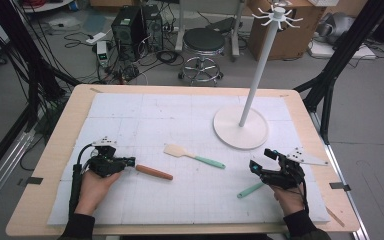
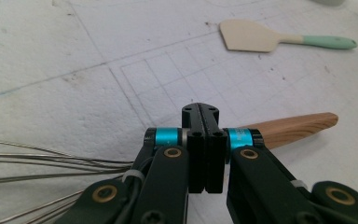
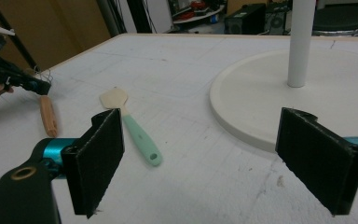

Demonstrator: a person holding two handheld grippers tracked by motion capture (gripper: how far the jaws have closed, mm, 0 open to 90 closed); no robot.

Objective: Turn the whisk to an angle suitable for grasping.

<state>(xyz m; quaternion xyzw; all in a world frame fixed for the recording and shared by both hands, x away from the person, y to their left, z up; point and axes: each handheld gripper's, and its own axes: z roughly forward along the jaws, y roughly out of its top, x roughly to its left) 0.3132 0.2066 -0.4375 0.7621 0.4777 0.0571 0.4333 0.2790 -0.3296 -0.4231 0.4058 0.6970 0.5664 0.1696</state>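
A whisk lies on the white mat (image 1: pixel 145 115), its wooden handle (image 1: pixel 153 172) pointing right and its thin wires (image 2: pixel 51 163) spread to the left. My left gripper (image 1: pixel 125 162) is shut, its jaws pressed flat together (image 2: pixel 200 112) just above where the handle (image 2: pixel 298 127) begins; nothing shows between them. A spatula with a cream blade and mint handle (image 1: pixel 192 156) (image 2: pixel 261 39) (image 3: pixel 130 126) lies mid-mat. My right gripper (image 1: pixel 261 159) (image 3: pixel 209 163) stands open and holds nothing. A second mint handle (image 1: pixel 250 190) pokes out from under it.
A white hook stand rises at the back right, with a round base (image 1: pixel 240 127) (image 3: pixel 307 93), a tall pole (image 1: pixel 260 65) and hooks on top (image 1: pixel 277 15). Beyond the table are a stool (image 1: pixel 203 42), computer towers (image 1: pixel 130 25) and a cardboard box (image 1: pixel 285 35).
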